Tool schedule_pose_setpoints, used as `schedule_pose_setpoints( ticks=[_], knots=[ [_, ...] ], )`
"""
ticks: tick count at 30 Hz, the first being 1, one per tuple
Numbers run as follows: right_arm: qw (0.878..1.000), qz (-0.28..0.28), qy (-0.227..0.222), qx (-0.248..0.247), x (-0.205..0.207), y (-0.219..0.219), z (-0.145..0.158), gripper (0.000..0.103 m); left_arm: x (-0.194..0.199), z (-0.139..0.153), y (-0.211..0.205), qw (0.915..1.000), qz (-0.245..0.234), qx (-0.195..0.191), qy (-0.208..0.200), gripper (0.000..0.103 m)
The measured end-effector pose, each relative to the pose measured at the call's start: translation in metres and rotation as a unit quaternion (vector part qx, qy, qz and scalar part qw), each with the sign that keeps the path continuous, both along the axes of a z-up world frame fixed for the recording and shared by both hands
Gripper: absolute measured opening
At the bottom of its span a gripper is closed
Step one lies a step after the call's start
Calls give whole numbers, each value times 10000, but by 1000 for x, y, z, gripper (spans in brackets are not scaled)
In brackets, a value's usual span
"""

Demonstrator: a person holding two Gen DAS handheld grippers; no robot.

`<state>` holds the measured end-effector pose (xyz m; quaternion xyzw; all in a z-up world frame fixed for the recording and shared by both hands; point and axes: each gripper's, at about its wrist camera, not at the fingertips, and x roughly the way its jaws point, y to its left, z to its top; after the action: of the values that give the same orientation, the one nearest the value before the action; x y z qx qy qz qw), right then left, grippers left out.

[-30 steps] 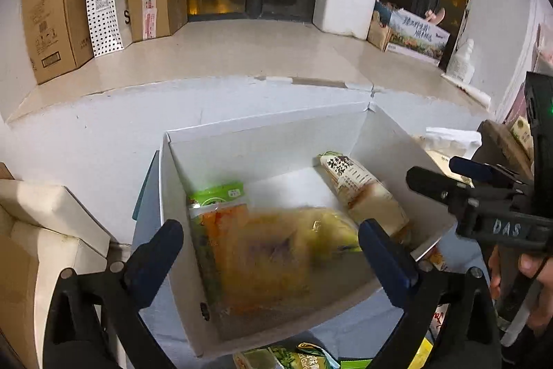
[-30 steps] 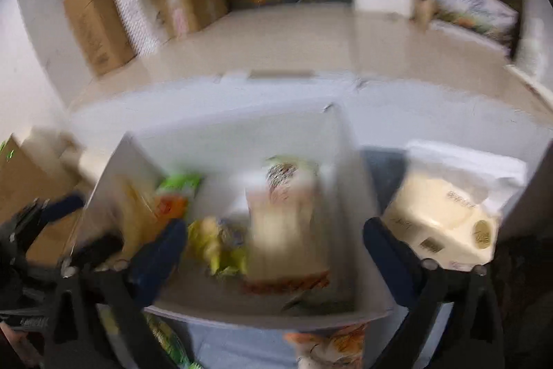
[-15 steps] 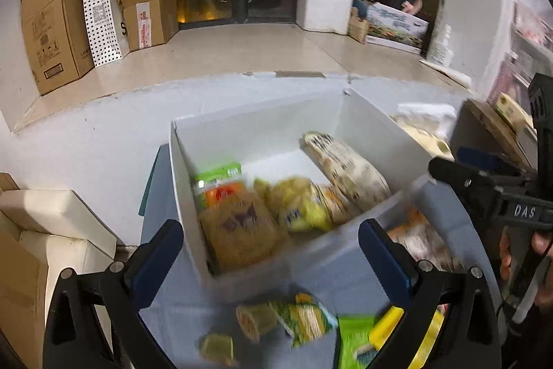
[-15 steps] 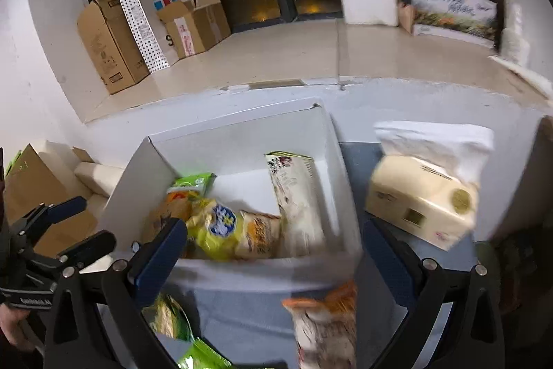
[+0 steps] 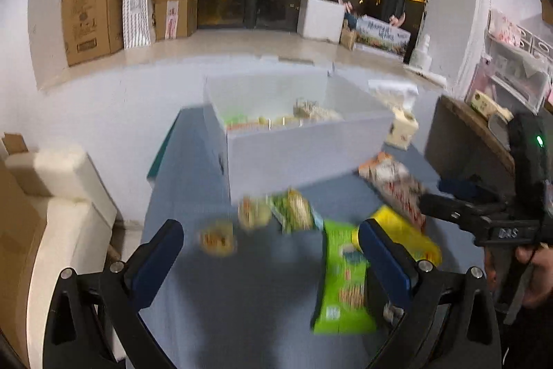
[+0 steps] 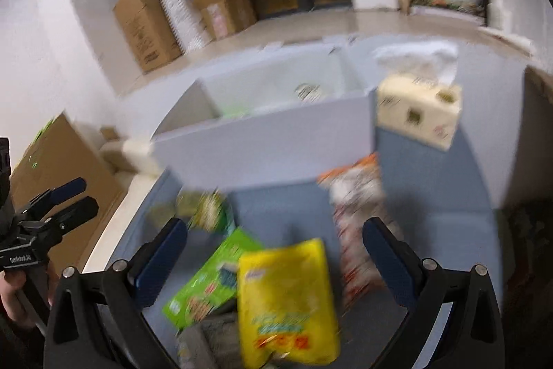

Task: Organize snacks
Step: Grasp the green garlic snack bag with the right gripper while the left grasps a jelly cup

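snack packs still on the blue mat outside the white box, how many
6: yellow bag, green pack, orange-white pack, green-white pack and two small round snacks. Blur may hide more.

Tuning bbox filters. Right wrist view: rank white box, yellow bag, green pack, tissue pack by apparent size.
1. white box
2. yellow bag, though it lies nearest the camera, which inflates it
3. and 4. green pack and tissue pack look alike; the yellow bag partly covers the green pack, so unranked.
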<state>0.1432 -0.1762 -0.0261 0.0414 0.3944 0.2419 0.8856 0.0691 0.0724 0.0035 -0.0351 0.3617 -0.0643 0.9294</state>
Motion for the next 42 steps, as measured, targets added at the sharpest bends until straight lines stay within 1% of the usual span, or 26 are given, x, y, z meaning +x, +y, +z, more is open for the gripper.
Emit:
schedule_pose_setpoints(
  ticks=[3,6,8,11,13,16,19,21,22,23,24,26,27,28,31,32,33,36,39,42],
  knots=[
    [9989,321,72,-335,-3,29,-12,103,-19,-11,4,9998,186,6,61,103],
    [9971,570,170,-471,1,55,-17,103,-31,-20,11,9994,272,-144,183,103],
    [9950,777,212,-594,8,75,-20,103,-37,-25,13,9992,320,-124,219,103],
    [9898,990,331,-973,29,101,-29,103,-43,-33,16,9988,345,-137,308,103],
    [9860,1098,518,-1142,46,116,-37,103,-44,-37,16,9987,326,-155,355,103],
    [9814,1247,869,-1176,69,132,-50,103,-44,-40,16,9986,356,-114,385,103],
    [9779,1245,966,-1372,85,143,-60,103,-41,-44,16,9983,379,-119,416,103],
    [9760,1289,1103,-1363,90,146,-66,103,-39,-47,18,9980,467,-71,413,103],
    [9754,1314,1162,-1336,91,146,-69,100,-37,-48,19,9979,482,-49,430,103],
    [9739,1332,1206,-1387,93,148,-72,85,-35,-50,20,9977,495,-40,452,103],
    [9713,1363,1252,-1492,93,149,-76,62,-33,-51,22,9976,503,-48,472,103],
    [9711,1395,1222,-1505,91,149,-77,61,-28,-54,22,9973,518,-32,519,103],
    [9710,1418,1200,-1506,91,148,-76,60,-26,-55,23,9972,530,-27,526,103],
    [9710,1465,1170,-1483,89,147,-75,56,-24,-56,23,9972,526,-29,536,103],
    [9740,1450,1091,-1360,84,138,-68,53,-16,-58,25,9972,488,-28,560,103],
    [9756,1454,1006,-1300,81,133,-64,50,-13,-59,26,9972,482,-12,578,103],
    [9768,1448,967,-1246,79,128,-60,38,-7,-61,27,9971,459,0,610,103],
    [9827,1349,797,-986,70,110,-45,38,12,-67,29,9964,428,-22,730,103],
    [9859,1239,654,-909,68,93,-36,38,33,-79,30,9949,446,55,904,103],
    [9918,1063,425,-566,69,65,-20,38,52,-91,29,9932,406,119,1080,103]
  ],
)
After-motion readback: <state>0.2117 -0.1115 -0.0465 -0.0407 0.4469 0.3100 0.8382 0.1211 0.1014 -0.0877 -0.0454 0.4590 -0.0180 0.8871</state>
